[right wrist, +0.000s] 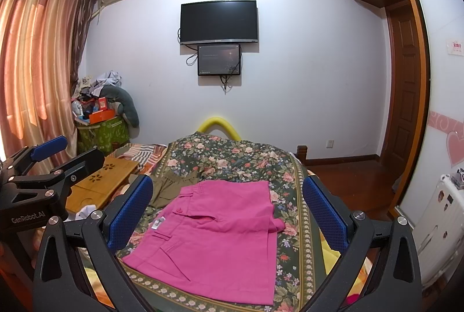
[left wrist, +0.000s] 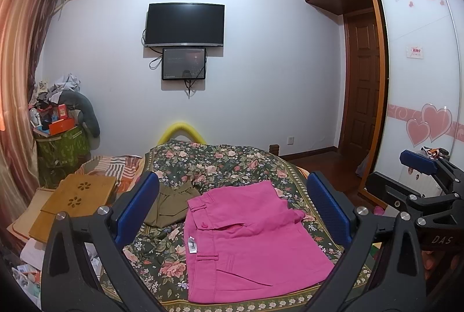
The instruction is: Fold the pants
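Note:
Pink pants (left wrist: 249, 242) lie folded into a compact rectangle on the floral bedspread (left wrist: 208, 161), waistband to the left. They also show in the right wrist view (right wrist: 214, 236). My left gripper (left wrist: 232, 207) is open and empty, held above the near side of the pants. My right gripper (right wrist: 227, 210) is open and empty too, also above the pants. The right gripper shows at the right edge of the left wrist view (left wrist: 417, 164), and the left gripper at the left edge of the right wrist view (right wrist: 49, 148).
An olive-brown folded garment (left wrist: 171, 204) lies just left of and behind the pink pants. A wooden lap tray (left wrist: 78, 199) sits at the bed's left. A cluttered green basket (left wrist: 62, 144) stands by the curtain. A wardrobe (left wrist: 420, 74) is on the right.

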`<state>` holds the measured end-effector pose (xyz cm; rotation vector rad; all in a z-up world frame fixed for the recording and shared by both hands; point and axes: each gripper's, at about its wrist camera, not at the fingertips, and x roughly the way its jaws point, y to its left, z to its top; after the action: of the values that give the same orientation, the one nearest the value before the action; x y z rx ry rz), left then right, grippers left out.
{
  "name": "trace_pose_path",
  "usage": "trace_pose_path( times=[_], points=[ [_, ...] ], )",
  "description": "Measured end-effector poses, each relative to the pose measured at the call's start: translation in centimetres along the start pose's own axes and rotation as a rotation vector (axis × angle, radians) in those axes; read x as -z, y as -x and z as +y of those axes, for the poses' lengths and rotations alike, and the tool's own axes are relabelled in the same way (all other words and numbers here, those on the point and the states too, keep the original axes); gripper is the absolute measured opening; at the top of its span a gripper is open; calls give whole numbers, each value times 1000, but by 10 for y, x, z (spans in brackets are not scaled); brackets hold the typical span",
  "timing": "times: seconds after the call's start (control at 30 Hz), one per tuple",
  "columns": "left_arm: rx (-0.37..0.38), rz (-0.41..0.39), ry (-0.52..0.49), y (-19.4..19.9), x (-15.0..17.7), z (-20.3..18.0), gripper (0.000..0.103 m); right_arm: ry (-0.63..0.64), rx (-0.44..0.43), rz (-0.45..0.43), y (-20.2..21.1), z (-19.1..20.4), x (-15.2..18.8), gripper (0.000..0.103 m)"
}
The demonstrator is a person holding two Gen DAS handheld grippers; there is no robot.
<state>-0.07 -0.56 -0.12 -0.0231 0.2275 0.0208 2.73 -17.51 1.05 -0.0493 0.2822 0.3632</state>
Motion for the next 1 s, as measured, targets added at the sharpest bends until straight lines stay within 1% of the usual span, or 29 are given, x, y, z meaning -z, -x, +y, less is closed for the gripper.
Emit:
trace_pose_path(
  times=[1.0],
  points=[
    [2, 1, 0, 1, -3, -2, 103, -5, -1, 1, 1, 0, -1, 103]
  ],
)
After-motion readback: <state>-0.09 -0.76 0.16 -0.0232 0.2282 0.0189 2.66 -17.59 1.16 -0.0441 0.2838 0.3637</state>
